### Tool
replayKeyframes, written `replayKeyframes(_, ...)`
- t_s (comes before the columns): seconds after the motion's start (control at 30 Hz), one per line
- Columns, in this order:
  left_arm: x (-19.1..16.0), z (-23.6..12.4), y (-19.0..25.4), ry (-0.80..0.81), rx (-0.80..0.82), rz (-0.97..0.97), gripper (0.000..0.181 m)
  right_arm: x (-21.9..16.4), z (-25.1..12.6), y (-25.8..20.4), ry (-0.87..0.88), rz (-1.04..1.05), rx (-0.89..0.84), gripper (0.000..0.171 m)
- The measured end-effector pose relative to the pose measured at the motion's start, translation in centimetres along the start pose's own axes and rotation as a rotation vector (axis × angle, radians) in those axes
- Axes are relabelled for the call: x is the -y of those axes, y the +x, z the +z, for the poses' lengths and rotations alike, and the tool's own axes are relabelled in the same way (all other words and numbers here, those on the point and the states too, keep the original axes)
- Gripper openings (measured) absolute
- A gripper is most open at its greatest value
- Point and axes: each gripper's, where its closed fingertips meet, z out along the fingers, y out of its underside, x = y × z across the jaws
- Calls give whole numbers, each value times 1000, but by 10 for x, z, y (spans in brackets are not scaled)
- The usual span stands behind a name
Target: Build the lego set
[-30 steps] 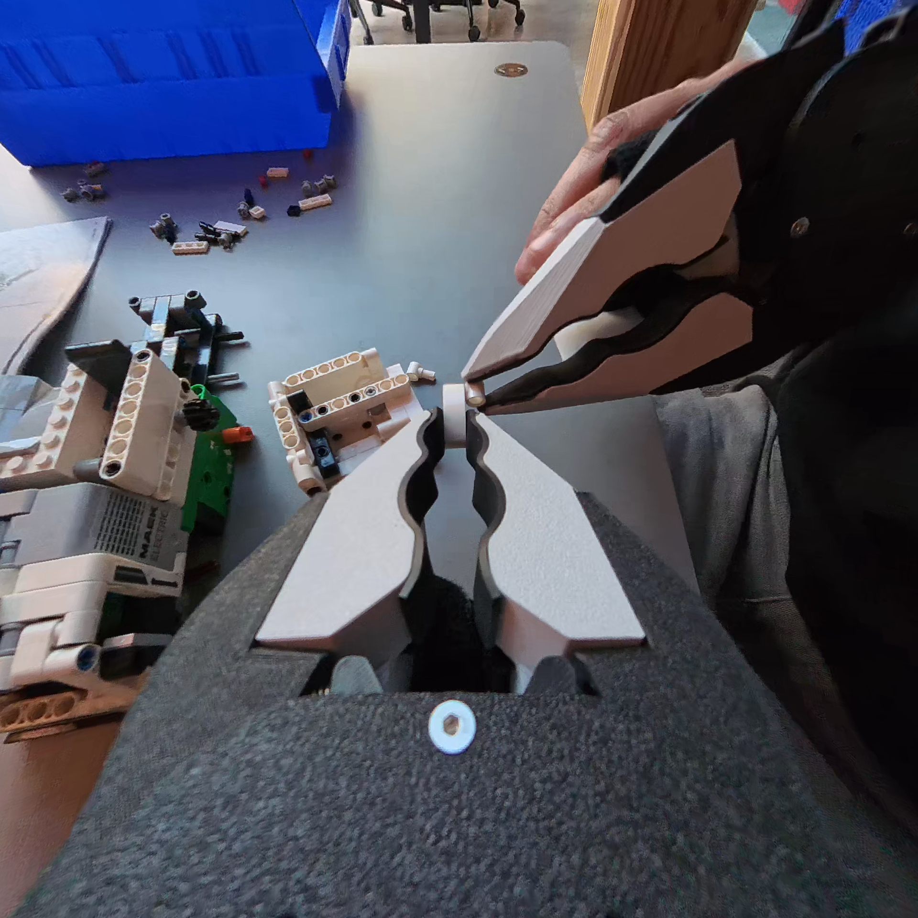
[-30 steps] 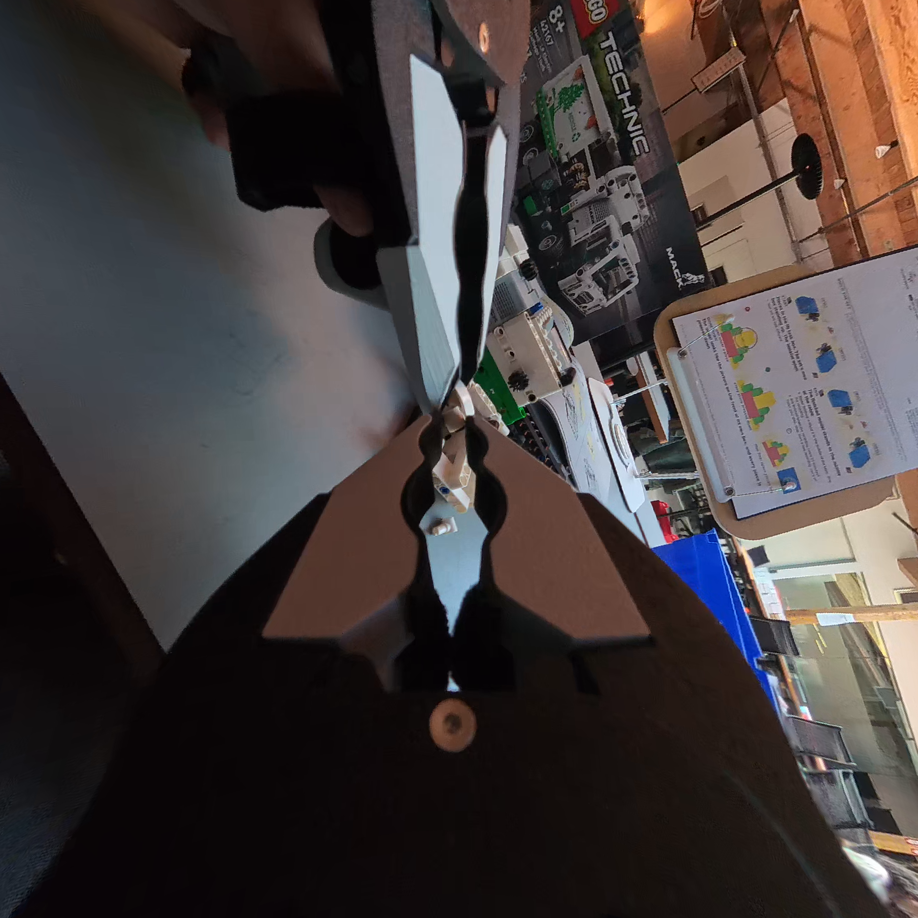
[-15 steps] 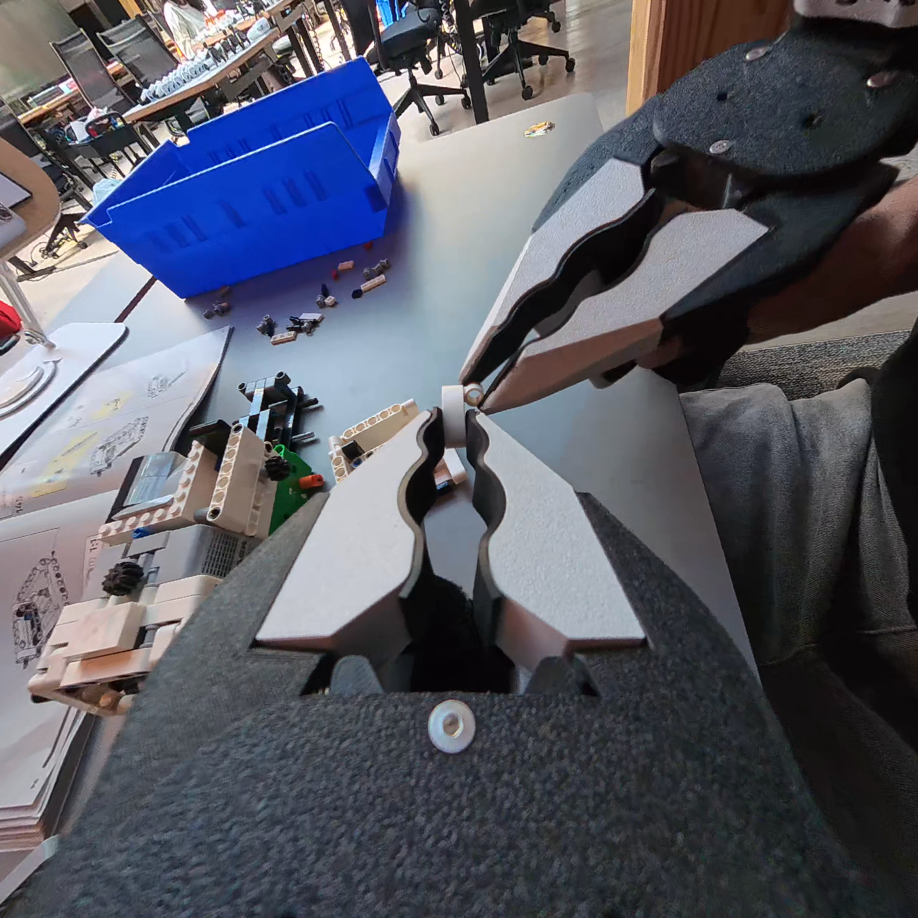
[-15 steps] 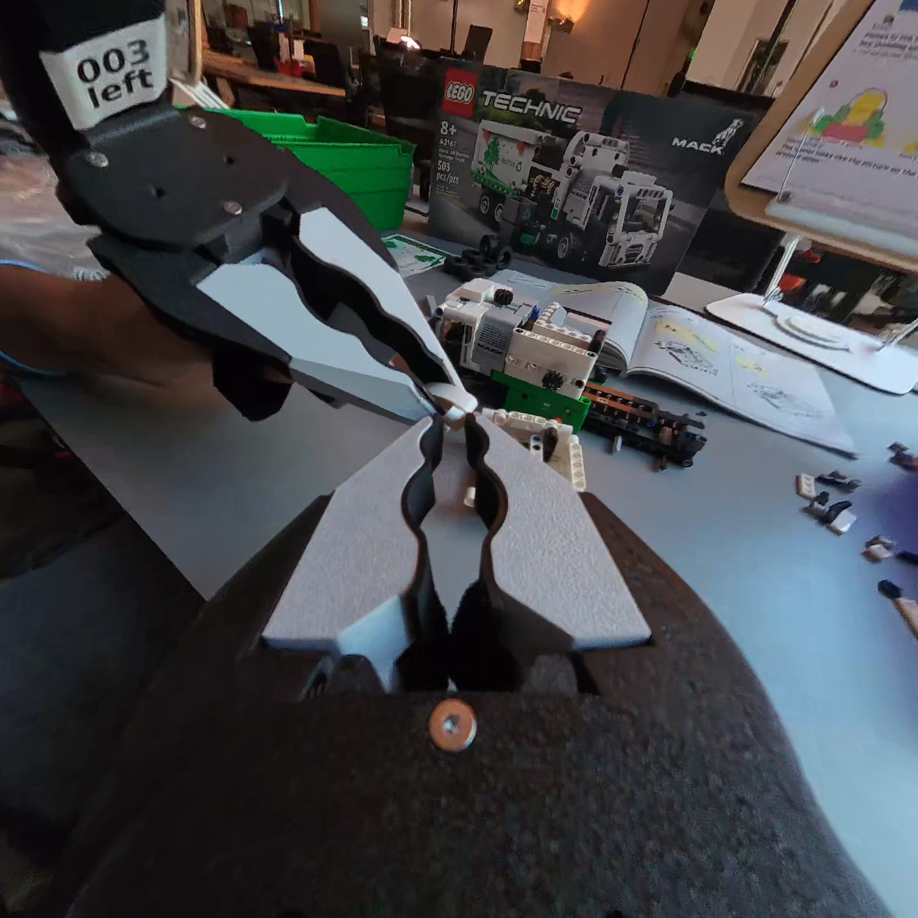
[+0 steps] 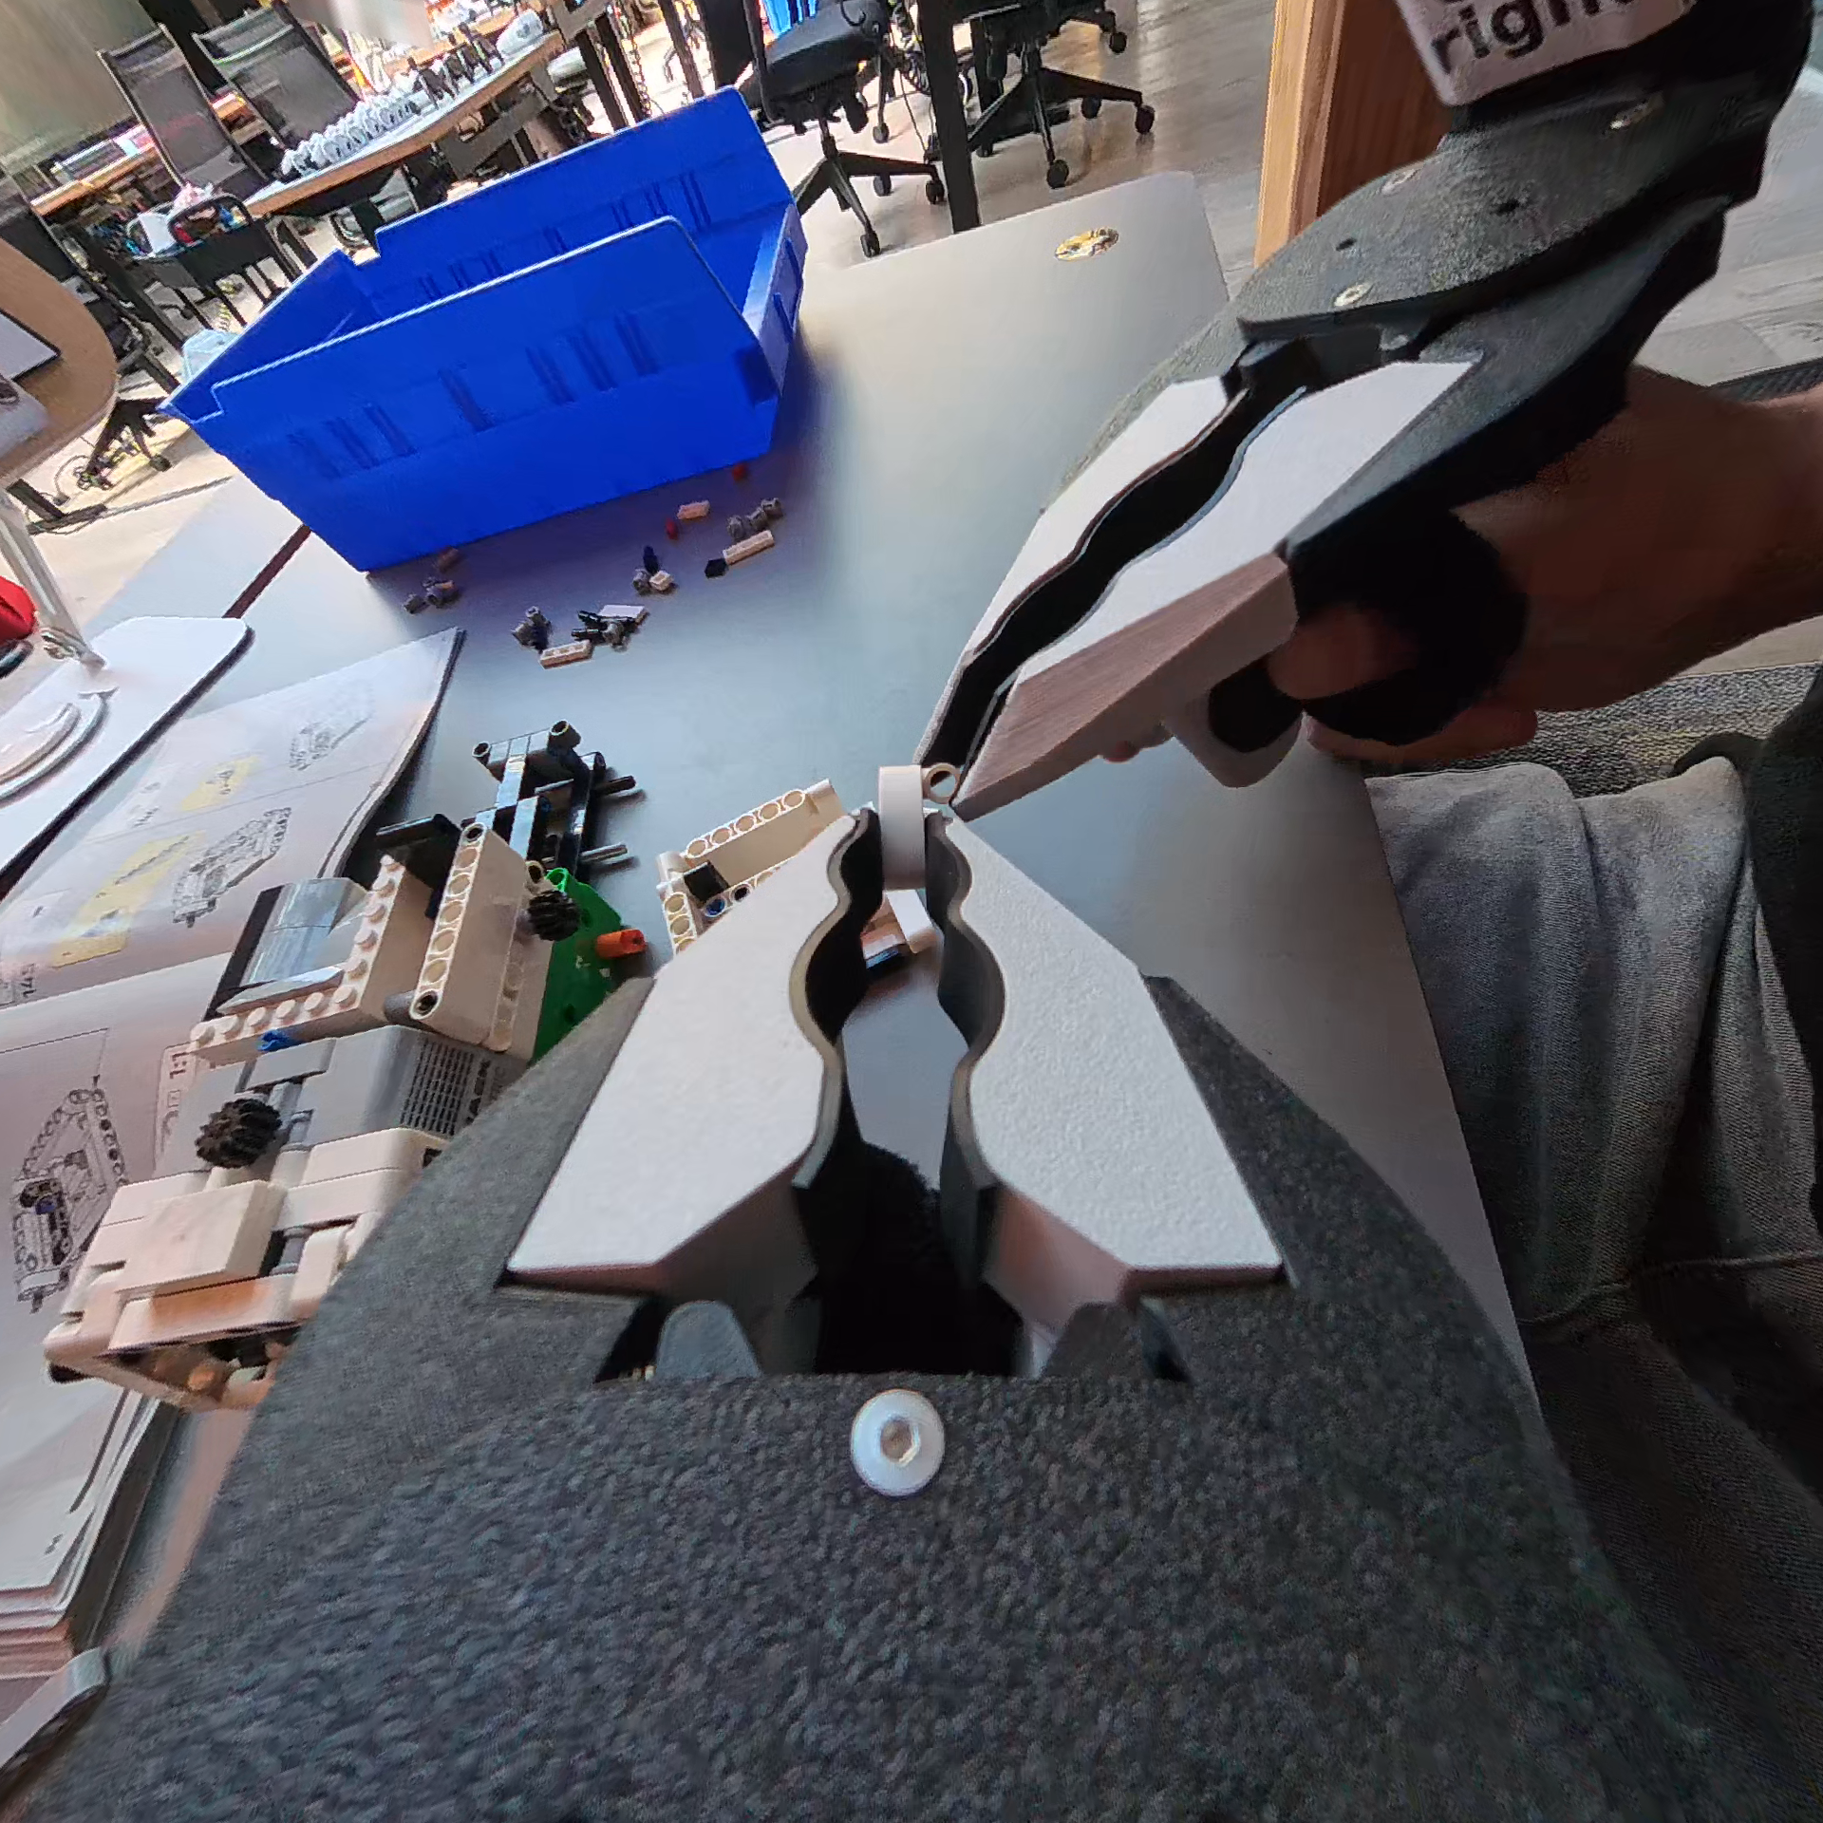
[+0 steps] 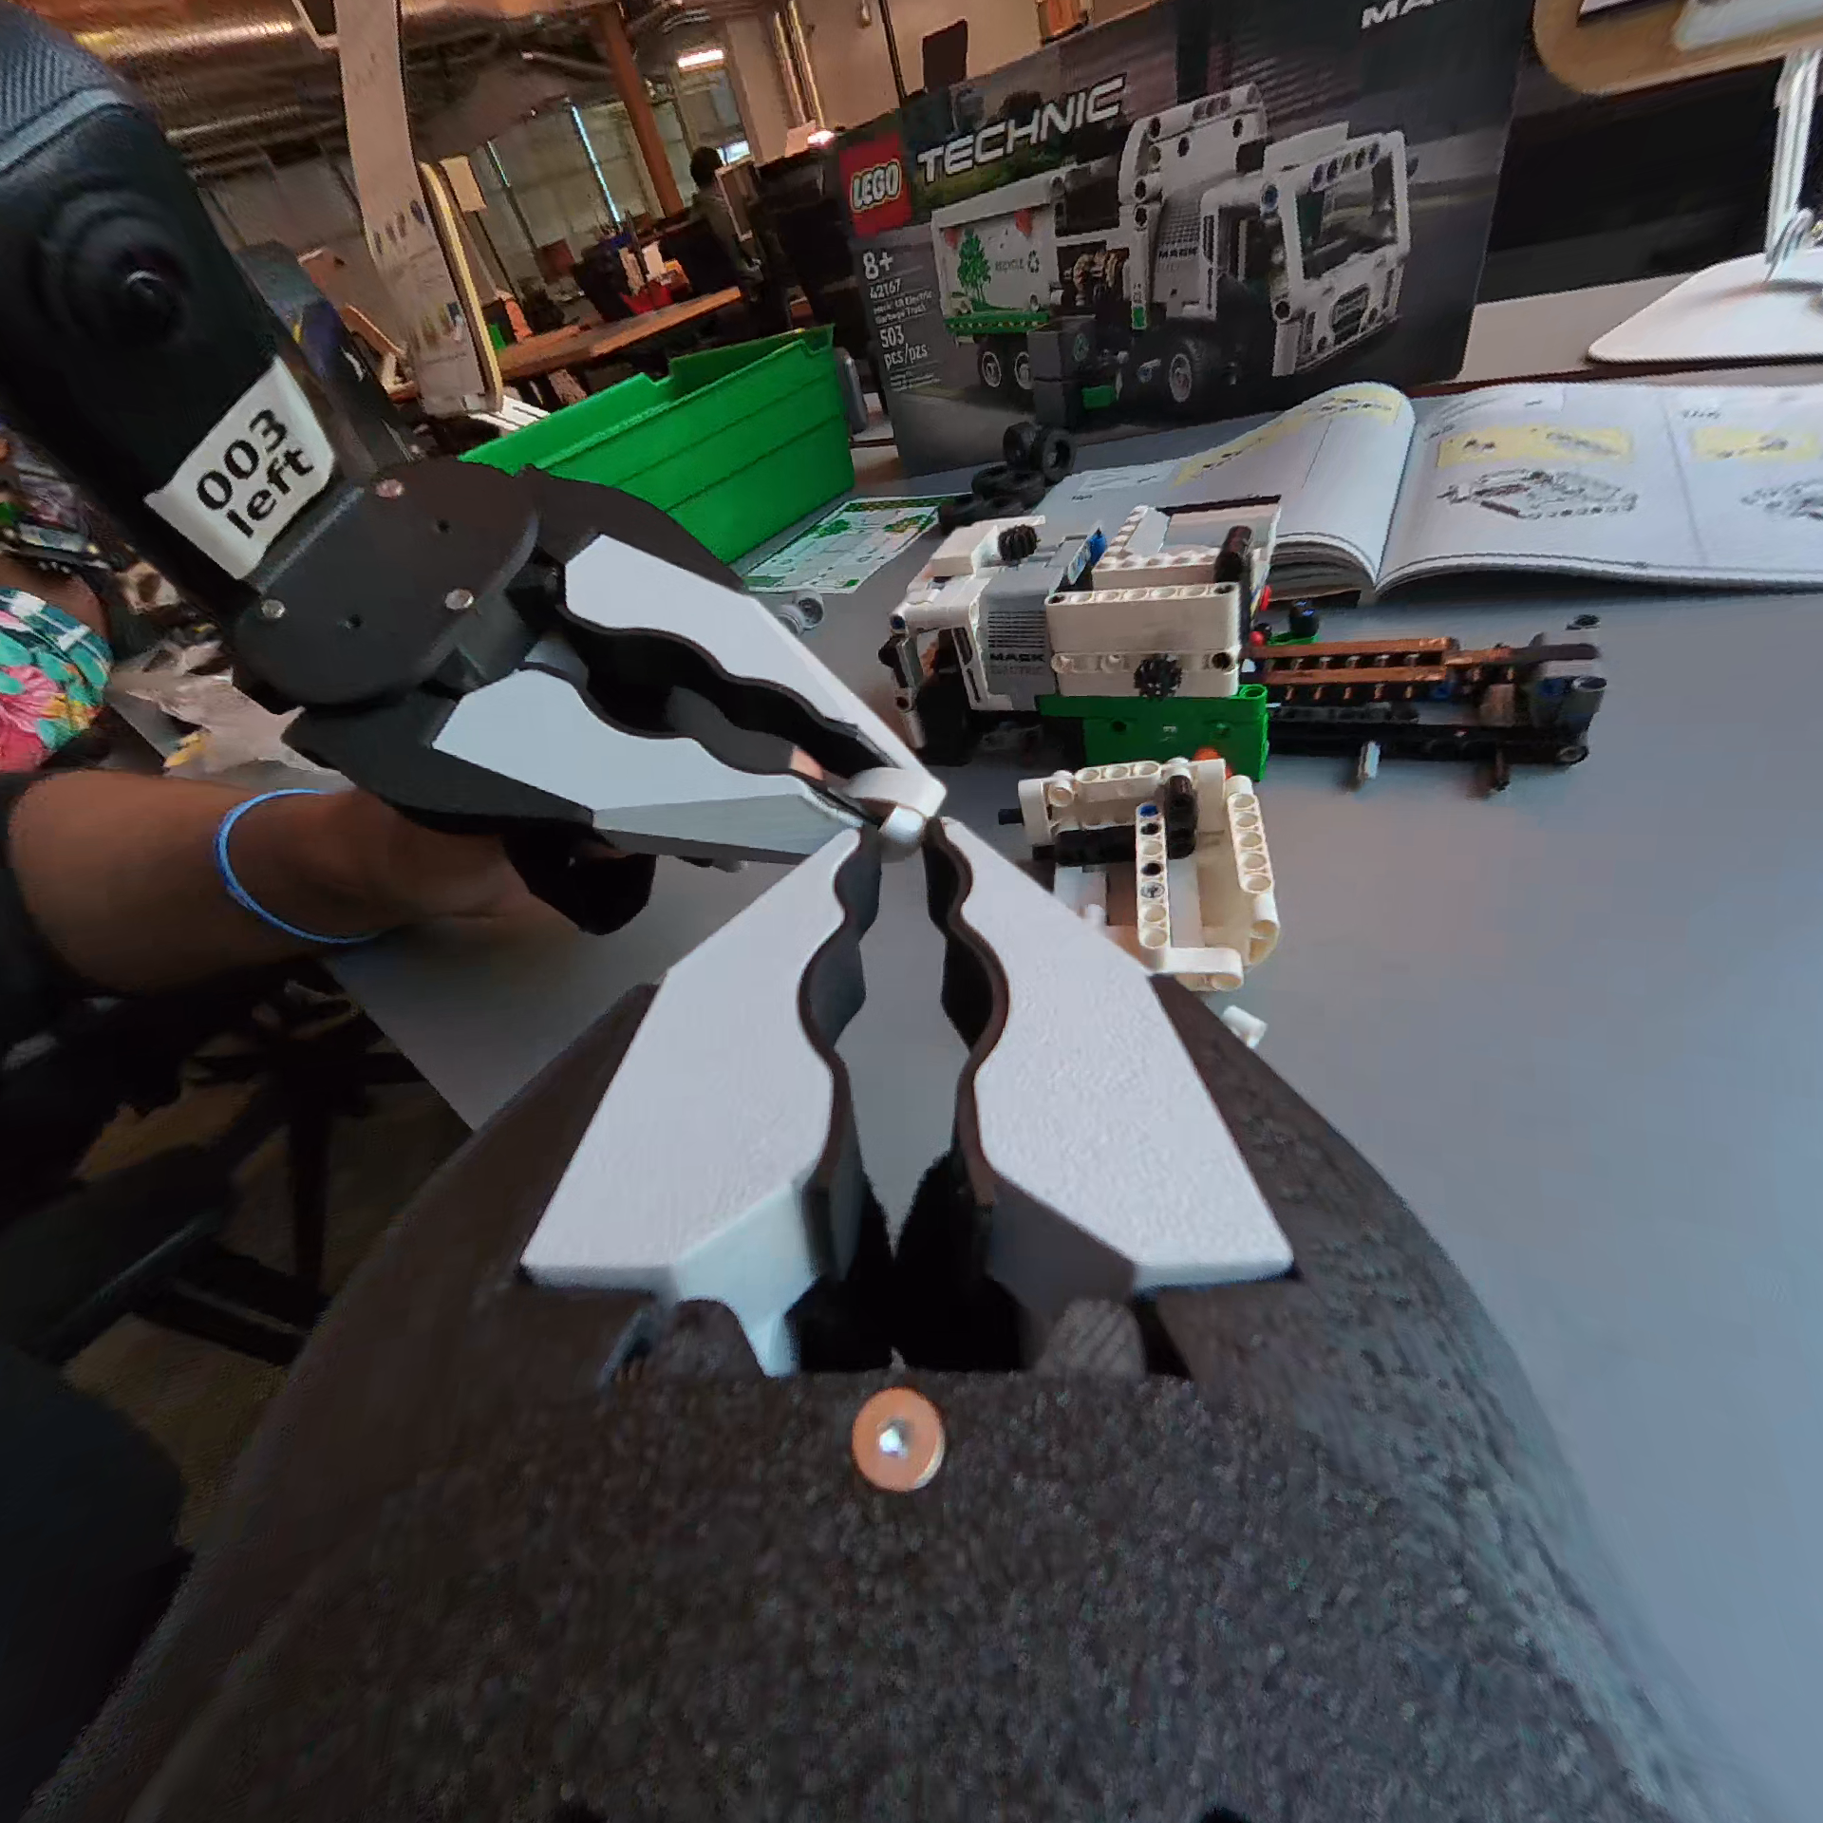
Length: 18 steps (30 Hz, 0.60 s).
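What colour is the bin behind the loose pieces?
Blue bin, clearest in the left wrist view.

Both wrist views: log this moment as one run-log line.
left gripper: shut on white piece | right gripper: shut on small pin | pin at piece's end | held above table

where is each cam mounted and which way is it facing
Left wrist view: sits on the left gripper, looking along its fingers across the grey table toward a blue bin; the right gripper and the hand holding it show.
Right wrist view: sits on the right gripper, facing the truck build, green bin and set box; the left gripper and a forearm show.
Shared: the white piece pinched where both grippers' tips meet, and the small white sub-assembly.
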Motion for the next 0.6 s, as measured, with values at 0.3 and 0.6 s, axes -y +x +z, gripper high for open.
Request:
replayKeyframes(0.3,-2,1,-1,0,-13,-14,8,10,-10,-1,12,-16,76,9)
replayKeyframes(0.6,2,3,3,20,-21,-26,8,6,-20,6,-106,-167,73,11)
